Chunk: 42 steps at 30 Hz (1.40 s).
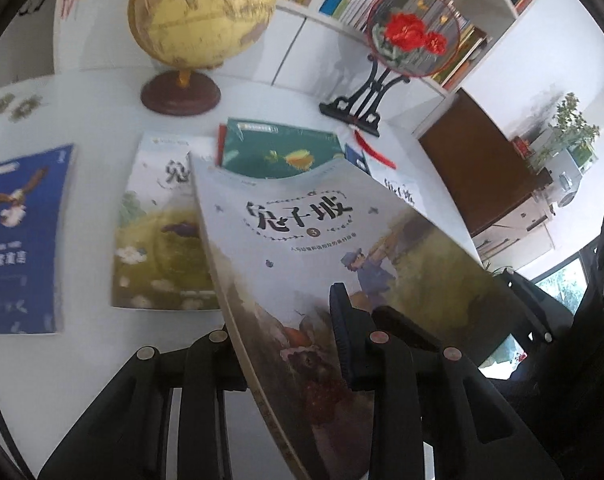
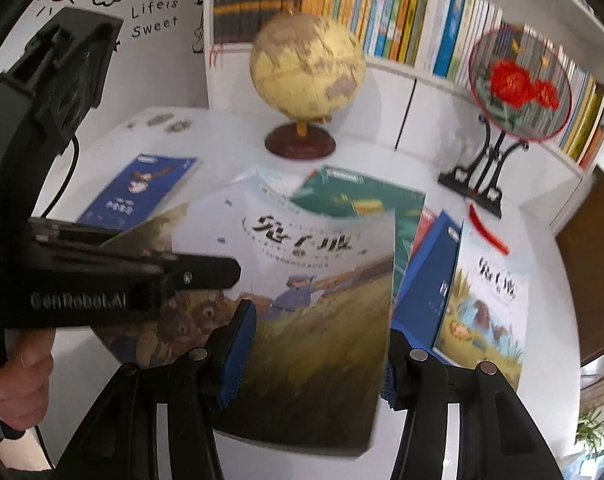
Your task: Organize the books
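Note:
A grey picture book with black Chinese title and a "3" (image 1: 302,248) is lifted off the white table, tilted. My left gripper (image 1: 290,340) is shut on its lower edge; it shows in the right wrist view (image 2: 206,276) clamping the same book (image 2: 313,280) from the left. My right gripper (image 2: 313,356) is open, its blue-padded fingers (image 2: 238,352) on either side of the book's lower part. On the table lie a blue book (image 1: 20,240), a similar grey-green book (image 1: 158,236), a green book (image 1: 278,152) and another picture book (image 2: 485,300).
A yellow globe (image 1: 198,12) on a brown base and a round embroidered fan on a black stand (image 1: 413,32) stand at the back of the table (image 1: 94,360). A white bookshelf with several books (image 2: 381,12) is behind. A brown cabinet (image 1: 481,168) is at right.

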Each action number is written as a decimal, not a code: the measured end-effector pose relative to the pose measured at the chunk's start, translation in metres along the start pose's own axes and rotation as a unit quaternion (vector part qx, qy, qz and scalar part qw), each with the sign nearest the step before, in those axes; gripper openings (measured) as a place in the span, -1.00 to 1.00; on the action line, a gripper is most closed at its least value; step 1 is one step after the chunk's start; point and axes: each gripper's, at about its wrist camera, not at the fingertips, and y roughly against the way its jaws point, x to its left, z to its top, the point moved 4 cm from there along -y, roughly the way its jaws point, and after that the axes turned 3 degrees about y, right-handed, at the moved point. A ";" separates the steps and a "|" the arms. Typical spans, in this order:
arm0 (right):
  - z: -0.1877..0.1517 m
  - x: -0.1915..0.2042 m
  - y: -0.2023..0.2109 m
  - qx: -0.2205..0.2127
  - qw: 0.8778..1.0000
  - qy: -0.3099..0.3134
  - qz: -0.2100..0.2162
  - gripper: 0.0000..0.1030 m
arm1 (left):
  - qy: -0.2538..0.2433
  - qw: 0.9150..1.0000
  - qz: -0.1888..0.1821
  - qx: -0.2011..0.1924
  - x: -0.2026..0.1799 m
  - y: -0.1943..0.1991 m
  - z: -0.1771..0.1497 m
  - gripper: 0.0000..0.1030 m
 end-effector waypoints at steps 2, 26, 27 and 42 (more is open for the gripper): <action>0.012 0.013 0.010 -0.014 1.000 0.009 -0.008 0.01 | -0.001 1.000 -0.001 -0.016 0.008 0.019 0.003 -0.47; 0.153 0.230 -0.063 -0.111 0.993 0.027 0.025 0.01 | 0.002 0.994 0.075 -0.079 0.228 0.106 0.063 -0.47; 0.153 0.233 -0.073 -0.105 0.994 0.025 0.026 0.01 | 0.004 0.994 0.075 -0.074 0.236 0.098 0.064 -0.46; 0.133 0.236 -0.164 -0.018 0.998 -0.033 0.048 0.01 | 0.042 0.996 0.080 -0.012 0.280 0.048 0.039 -0.35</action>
